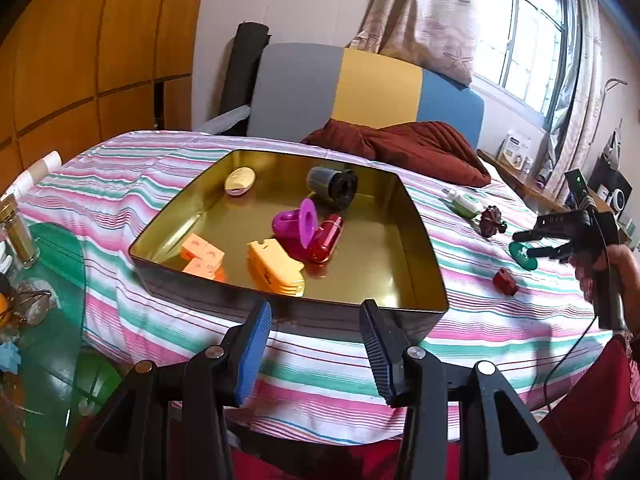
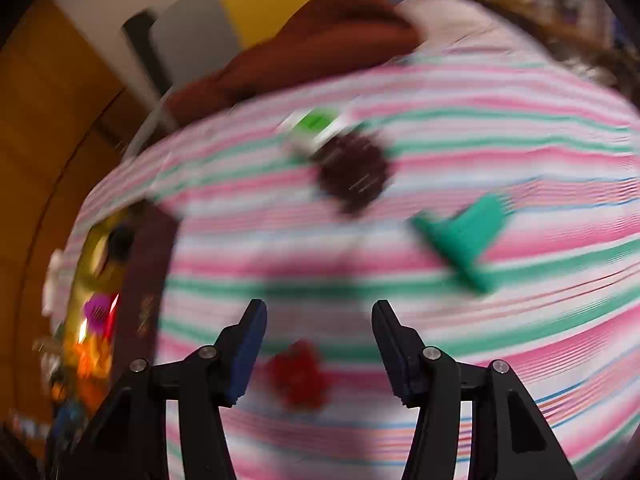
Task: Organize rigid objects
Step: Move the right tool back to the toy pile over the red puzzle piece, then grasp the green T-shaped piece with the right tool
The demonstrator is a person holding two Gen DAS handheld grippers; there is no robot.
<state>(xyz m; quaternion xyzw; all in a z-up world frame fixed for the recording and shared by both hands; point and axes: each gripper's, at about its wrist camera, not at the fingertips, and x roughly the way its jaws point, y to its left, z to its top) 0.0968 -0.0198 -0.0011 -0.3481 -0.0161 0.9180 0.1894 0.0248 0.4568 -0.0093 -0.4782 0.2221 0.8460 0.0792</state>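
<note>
The tin tray (image 1: 420, 216) on the striped bedspread (image 1: 120, 168) already holds several pieces: 2 orange blocks (image 1: 202, 256), a yellow comb-like piece (image 1: 276, 268), a magenta ring (image 1: 296, 222), a red capsule (image 1: 326, 238), a dark cylinder (image 1: 332, 186) and a cream oval (image 1: 240, 180). The step in hand looks like collecting what is left on the bed. The right gripper (image 2: 320, 356), jaws spread and empty, hangs just above a small red block (image 2: 298, 376) (the wrist view is badly blurred), so the next move calls for lowering, closing on it, then carrying it left to the tray. The left gripper (image 1: 316, 350) waits spread wide at the tray's near wall, holding nothing. Near the block lie a green piece (image 2: 464, 236), a dark brown rosette (image 2: 354, 172) and a green-and-white bottle (image 2: 316, 126); none blocks the path, though the tray wall must be cleared.
</note>
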